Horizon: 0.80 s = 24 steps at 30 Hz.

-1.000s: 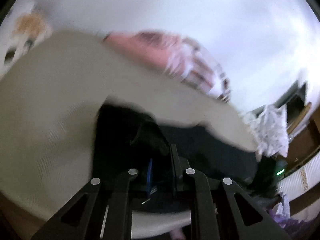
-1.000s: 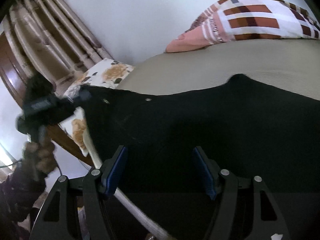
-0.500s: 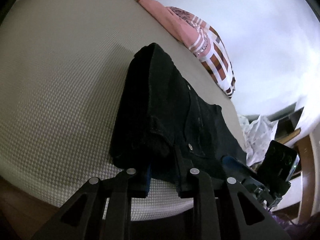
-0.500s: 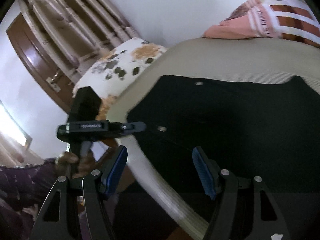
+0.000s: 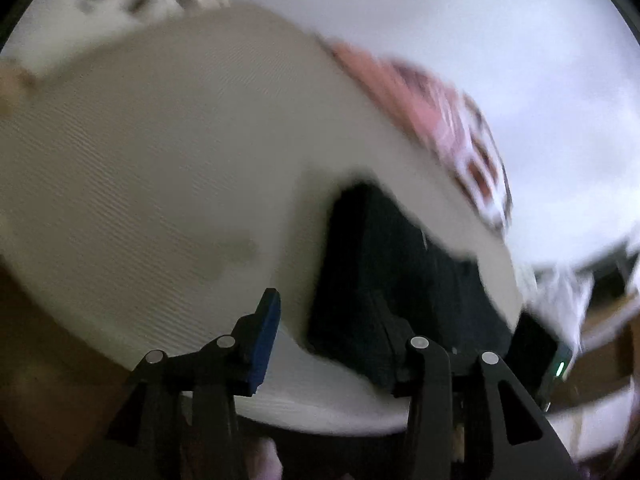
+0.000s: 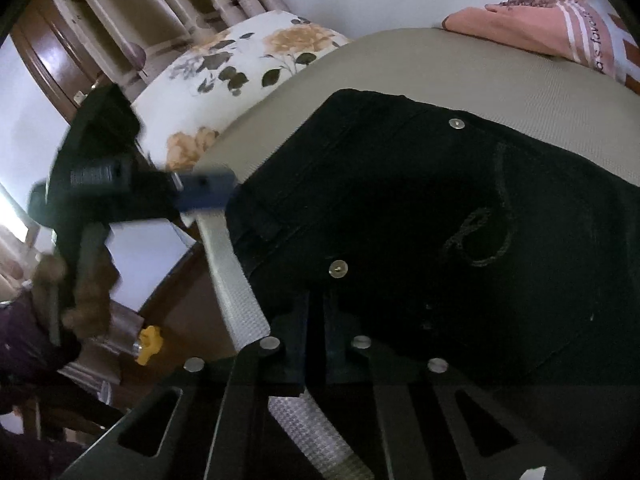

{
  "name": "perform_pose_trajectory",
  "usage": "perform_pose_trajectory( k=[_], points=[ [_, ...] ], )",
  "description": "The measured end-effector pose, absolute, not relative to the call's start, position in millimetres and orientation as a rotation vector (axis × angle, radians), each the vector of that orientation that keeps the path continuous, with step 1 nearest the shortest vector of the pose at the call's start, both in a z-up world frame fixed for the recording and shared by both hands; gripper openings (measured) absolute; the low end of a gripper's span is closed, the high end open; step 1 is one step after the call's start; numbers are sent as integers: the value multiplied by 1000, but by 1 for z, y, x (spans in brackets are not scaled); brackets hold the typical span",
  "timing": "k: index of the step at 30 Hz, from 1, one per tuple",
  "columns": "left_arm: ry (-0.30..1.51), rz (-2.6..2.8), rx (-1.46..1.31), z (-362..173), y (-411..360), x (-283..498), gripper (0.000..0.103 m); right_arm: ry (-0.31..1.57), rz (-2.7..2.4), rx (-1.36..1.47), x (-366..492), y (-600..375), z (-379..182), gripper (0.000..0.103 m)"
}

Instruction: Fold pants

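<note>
Black pants (image 6: 420,208) lie folded on the beige mattress (image 6: 500,84), with metal rivets and a stitched back pocket showing. My right gripper (image 6: 316,316) is shut, its tips at the pants' near edge by the mattress rim. The dark cloth hides whether any fabric is pinched. In the blurred left wrist view the pants (image 5: 400,272) lie to the right. My left gripper (image 5: 332,336) hangs over the mattress edge (image 5: 168,184) with its jaws opening. Only bare mattress shows between them, and the right finger stands against the pants' near corner. Its blue pad (image 6: 204,190) shows left of the pants, held by a hand (image 6: 84,292).
A pink striped pillow (image 6: 560,36) lies at the far right of the bed, a floral pillow (image 6: 248,68) at the far left. Curtains and a wooden door (image 6: 48,60) stand beyond. The mattress rim (image 6: 236,296) runs under my right gripper. A yellow knob (image 6: 149,344) sits below it.
My left gripper has let go of the pants, spread its jaws and slid left. My right gripper's jaws have closed, and it has moved left to the pants' near edge.
</note>
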<state>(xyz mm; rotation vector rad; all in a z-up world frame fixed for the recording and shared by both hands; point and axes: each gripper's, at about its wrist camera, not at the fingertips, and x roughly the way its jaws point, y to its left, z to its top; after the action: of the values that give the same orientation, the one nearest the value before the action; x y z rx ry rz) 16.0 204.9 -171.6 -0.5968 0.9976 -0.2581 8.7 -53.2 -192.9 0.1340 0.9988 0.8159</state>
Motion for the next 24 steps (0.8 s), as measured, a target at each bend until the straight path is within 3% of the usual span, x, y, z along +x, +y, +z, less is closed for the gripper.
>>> perform_pose_trajectory(
  k=[3,7,13,14,15,16,18,19,21,24],
  points=[
    [956,-314,-646,-152,210,8,45,998,809,155,12,-54,-195,0],
    [981,-562,-612,-144,159,8,45,1006,802,208,14,-58,-199,0],
    [1046,-540,-586,-203,125,34,45,1023,810,312,20,-67,-207,0],
    [1051,-509,-644,-221,135,38,39,1024,811,322,20,-68,-208,0],
    [1025,-488,-644,-226,137,40,16,1027,813,335,20,-69,-209,0],
    [1013,-443,-565,-229,136,41,6,1030,816,345,21,-70,-209,0],
    [992,-440,-527,-229,134,40,4,1031,812,360,21,-75,-205,1],
    [995,-435,-526,-228,134,40,4,1015,797,367,19,-82,-200,12],
    [997,-428,-487,-225,127,43,4,926,769,399,7,-110,-179,13],
    [980,-422,-465,-225,124,40,4,821,666,477,-24,-194,-159,27]
  ],
)
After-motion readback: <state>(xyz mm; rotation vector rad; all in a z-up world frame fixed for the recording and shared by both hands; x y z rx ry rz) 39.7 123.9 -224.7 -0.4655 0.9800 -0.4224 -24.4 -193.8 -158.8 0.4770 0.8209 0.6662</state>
